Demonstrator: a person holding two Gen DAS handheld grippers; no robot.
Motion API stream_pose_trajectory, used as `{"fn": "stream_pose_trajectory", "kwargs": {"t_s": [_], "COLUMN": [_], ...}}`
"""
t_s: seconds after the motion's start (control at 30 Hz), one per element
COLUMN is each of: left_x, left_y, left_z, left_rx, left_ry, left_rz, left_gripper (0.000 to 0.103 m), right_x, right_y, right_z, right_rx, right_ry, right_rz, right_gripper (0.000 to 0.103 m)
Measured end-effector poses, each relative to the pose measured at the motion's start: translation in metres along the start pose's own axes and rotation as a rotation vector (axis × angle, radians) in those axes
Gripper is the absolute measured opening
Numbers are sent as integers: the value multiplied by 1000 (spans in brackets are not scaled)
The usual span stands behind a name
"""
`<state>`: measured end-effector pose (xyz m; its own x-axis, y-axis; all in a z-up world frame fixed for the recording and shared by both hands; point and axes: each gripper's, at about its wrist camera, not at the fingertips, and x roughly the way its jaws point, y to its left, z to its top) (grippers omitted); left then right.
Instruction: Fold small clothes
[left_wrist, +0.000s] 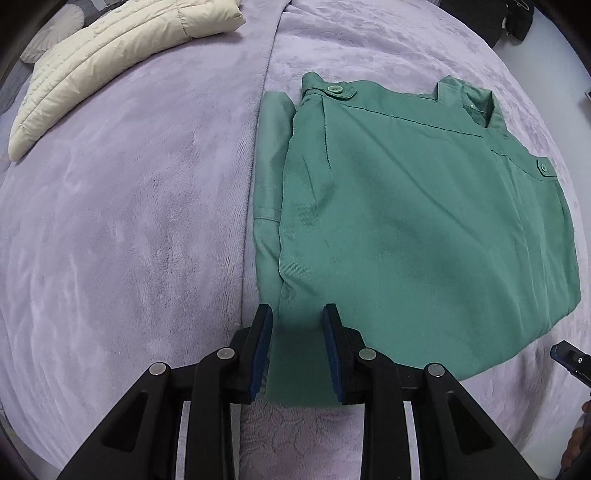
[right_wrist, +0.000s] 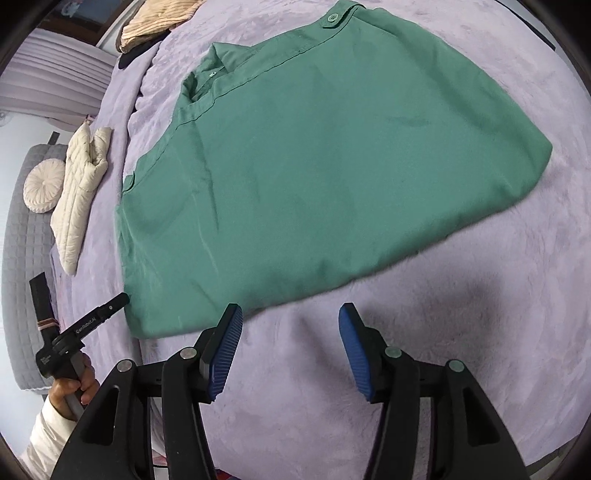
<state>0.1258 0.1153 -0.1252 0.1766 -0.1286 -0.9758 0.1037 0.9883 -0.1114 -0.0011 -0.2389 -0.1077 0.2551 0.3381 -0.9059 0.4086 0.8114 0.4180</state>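
Note:
A green buttoned shirt (left_wrist: 406, 206) lies folded flat on the lilac bedspread (left_wrist: 122, 221), collar at the far side. My left gripper (left_wrist: 297, 314) is open, its two fingers straddling the shirt's near left hem corner; the cloth lies between the pads without being pinched. In the right wrist view the same shirt (right_wrist: 314, 158) fills the middle. My right gripper (right_wrist: 290, 317) is open and empty, above bare bedspread (right_wrist: 369, 369) just short of the shirt's near edge. The left gripper (right_wrist: 110, 304) shows at that view's left, held by a hand.
A cream quilted jacket (left_wrist: 92, 70) lies at the far left of the bed, also in the right wrist view (right_wrist: 79, 199). A round cushion (right_wrist: 42, 184) rests on a grey quilt. A striped beige garment (right_wrist: 155, 22) lies at the far edge.

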Motion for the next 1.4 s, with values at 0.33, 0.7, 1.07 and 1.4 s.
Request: {"fn": "stream_pose_trajectory", "kwargs": {"t_s": [0.33,0.7,1.07,1.4], "left_x": [-15,-38,-2,19], "left_y": [7,29,58,56], "left_z": [-38,-57,-36,-12], "left_rx": [1,6,-178,-226], "left_ry": [19,-53,33,70], "left_rz": [15,0,-179,-392], "left_gripper": [30,102,102,102], "right_x": [-4,24,124,127], "right_y": [19,38,77,90], "right_z": [-29,-50,-48,-17], "right_rx": [13,62,269,336], "right_ry": [2,45,125,51], "right_rz": [16,113,485,640], "right_gripper": [66,75,77,9]}}
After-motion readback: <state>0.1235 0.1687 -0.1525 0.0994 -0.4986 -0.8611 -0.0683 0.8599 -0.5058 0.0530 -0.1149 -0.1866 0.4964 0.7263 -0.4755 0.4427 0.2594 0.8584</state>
